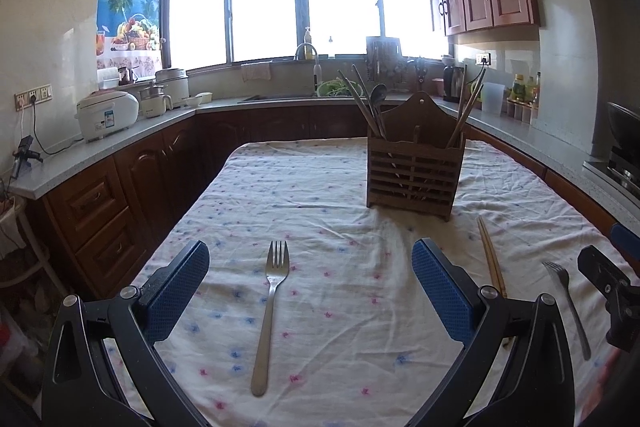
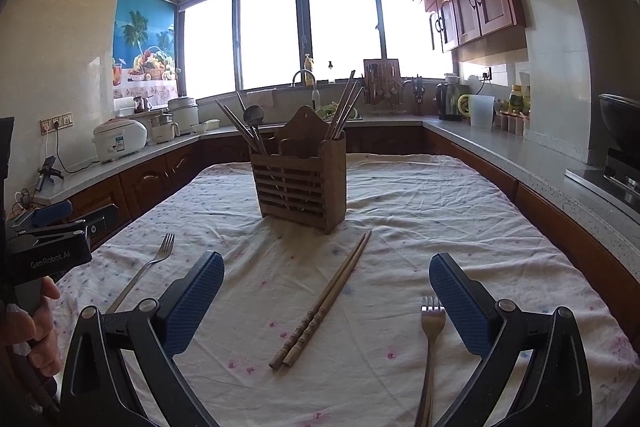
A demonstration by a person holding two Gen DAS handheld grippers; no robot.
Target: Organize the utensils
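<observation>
Both pairs of jaws stand spread wide, holding nothing. From the left: the left gripper hovers over the flowered tablecloth with one fork lying between its fingers; a wooden utensil holder stands upright farther back with chopsticks and a ladle in it; a chopstick pair lies flat before the right gripper; a second fork lies by its right finger.
</observation>
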